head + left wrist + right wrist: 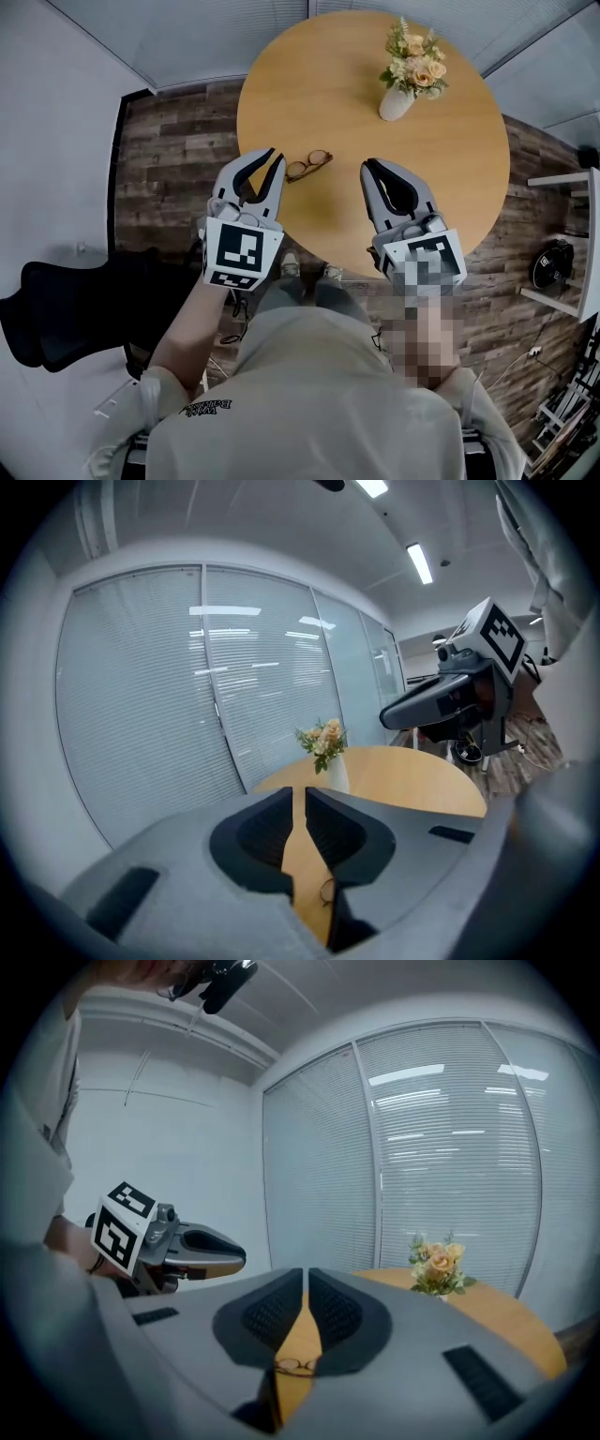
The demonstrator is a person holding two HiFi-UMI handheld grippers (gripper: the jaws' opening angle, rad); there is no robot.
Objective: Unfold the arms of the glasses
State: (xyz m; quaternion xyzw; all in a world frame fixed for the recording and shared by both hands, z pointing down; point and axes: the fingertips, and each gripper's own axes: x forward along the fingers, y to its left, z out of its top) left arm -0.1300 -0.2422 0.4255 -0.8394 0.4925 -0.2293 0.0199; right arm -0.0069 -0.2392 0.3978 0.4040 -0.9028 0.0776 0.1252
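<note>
**A:** What sort of room is it?

**B:** A round wooden table [356,103] stands on a dark plank floor [169,141]. Pale slatted blinds [150,696] run along the far wall.

**A:** And the tongs?

**B:** The left tongs [274,156] are pinched to a thin slit with nothing in it. The right tongs [368,167] are the same, closed and empty. Both are held over the near edge of the table, tips pointing to the far side, one to the left and one to the right.

**A:** Where are the glasses?

**B:** The glasses [308,165] lie flat on the table, near its near-left edge. They sit between the two pairs of tips, just right of the left ones, and neither pair touches them.

**A:** How do they look?

**B:** They have a thin brownish frame, two round lenses and a small bridge. They lie at a slant, the right lens a little farther away than the left. They show too small to tell how the arms lie.

**A:** Anything else?

**B:** A white vase [397,103] of peach and cream flowers [414,58] stands at the far right of the table, well apart from the glasses. A black chair [66,309] stands off to the near left on the floor.
</note>
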